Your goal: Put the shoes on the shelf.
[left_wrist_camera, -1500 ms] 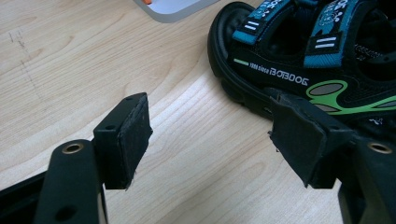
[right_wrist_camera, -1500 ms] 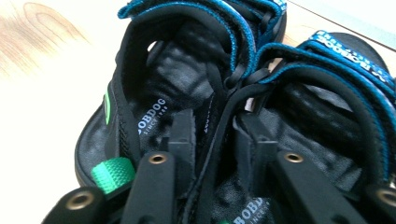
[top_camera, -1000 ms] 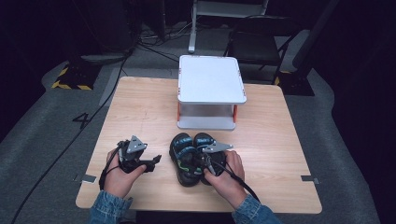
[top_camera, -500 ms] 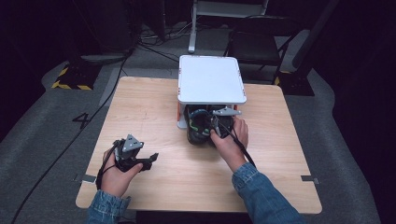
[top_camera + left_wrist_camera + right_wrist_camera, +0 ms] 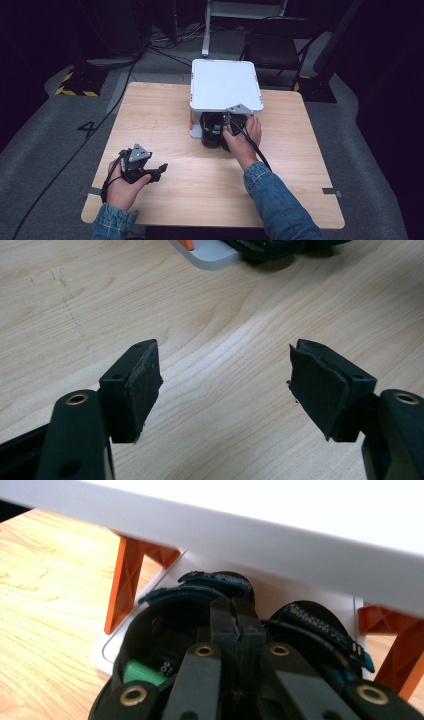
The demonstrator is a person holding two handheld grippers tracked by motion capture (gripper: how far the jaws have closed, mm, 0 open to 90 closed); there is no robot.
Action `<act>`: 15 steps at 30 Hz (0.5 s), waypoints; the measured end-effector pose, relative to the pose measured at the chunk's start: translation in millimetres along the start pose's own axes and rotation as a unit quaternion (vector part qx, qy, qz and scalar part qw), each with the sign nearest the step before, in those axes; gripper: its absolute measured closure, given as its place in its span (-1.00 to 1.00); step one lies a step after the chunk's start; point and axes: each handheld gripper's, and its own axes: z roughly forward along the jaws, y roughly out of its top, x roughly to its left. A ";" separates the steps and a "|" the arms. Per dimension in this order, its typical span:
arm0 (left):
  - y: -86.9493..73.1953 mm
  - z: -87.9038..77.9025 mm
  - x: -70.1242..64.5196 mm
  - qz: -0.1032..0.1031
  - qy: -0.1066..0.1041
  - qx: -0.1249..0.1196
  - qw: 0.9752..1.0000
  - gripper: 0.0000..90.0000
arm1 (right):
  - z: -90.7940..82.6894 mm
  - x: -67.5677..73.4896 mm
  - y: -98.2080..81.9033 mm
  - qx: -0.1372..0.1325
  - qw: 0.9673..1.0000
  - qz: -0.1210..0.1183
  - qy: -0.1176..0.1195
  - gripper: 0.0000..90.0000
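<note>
A pair of black sandals [image 5: 212, 134] with blue straps [image 5: 310, 625] lies half under the top shelf of a white two-tier rack [image 5: 225, 85] with orange legs [image 5: 122, 580], resting on its lower shelf. My right gripper [image 5: 223, 127] is shut on the sandals' inner edges; in the right gripper view its pads [image 5: 237, 615] meet between the two shoes, and the jaws have just been closing tighter on them. My left gripper [image 5: 161, 169] rests at the table's near left, open with only bare wood between its pads [image 5: 225, 385].
The rack stands at the far middle of the wooden table [image 5: 200, 200]; its base corner [image 5: 210, 250] appears at the top of the left gripper view. A chair [image 5: 272, 50] and cables lie on the floor beyond the table.
The right hand carried the sandals from the near middle of the table away to the rack and pushed them under its top shelf. The left hand stayed put.
</note>
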 end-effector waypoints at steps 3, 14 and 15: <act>0.2 0.3 -0.8 0.005 0.000 0.000 1.000 -0.36 | -4.5 -1.8 -3.1 -0.006 1.000 -0.001 0.012 0.97; 3.2 8.4 -10.2 0.019 -0.007 0.008 1.000 -0.36 | -72.0 -25.5 -21.7 -0.054 0.994 0.017 0.095 0.32; 4.4 8.8 -11.7 0.022 -0.010 0.010 1.000 -0.36 | -76.8 -27.5 -24.6 -0.055 0.993 0.018 0.100 0.29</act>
